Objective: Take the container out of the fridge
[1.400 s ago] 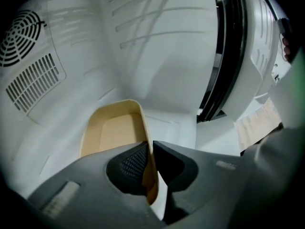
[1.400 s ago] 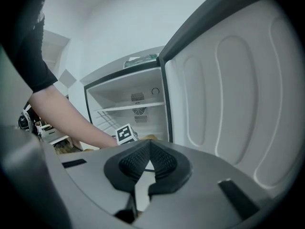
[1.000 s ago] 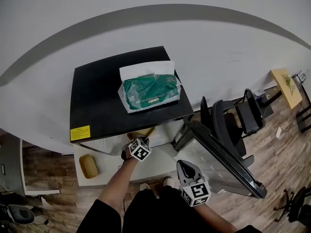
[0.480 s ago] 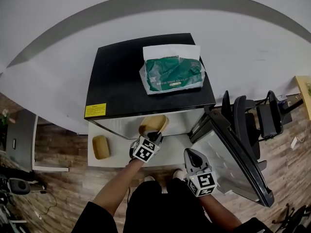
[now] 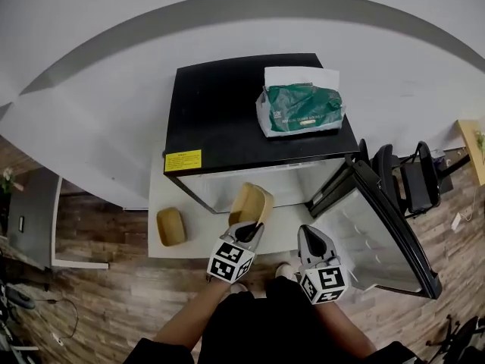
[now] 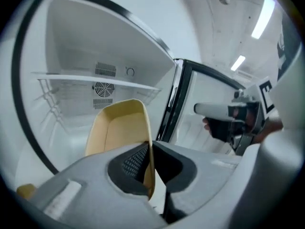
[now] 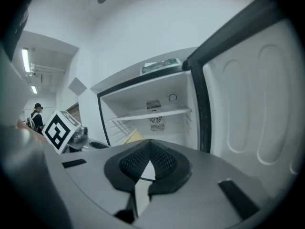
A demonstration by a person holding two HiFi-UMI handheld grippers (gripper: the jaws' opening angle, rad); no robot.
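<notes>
Two grippers: we see the left gripper [image 6: 148,161] clamped on the container's [image 6: 119,128] thin side wall; the right gripper [image 7: 148,168], at its 3 o'clock, has jaws together on nothing.
Container: tan, empty, tipped on edge at the open fridge's [image 5: 227,105] mouth, at 12 o'clock from the left gripper.
Handling: we judge it light, thin-walled and a little bendy; a pinch on the rim holds it, though it may swing or flex.
Nearby: a second tan tray [image 5: 171,227] at 9 o'clock.
</notes>
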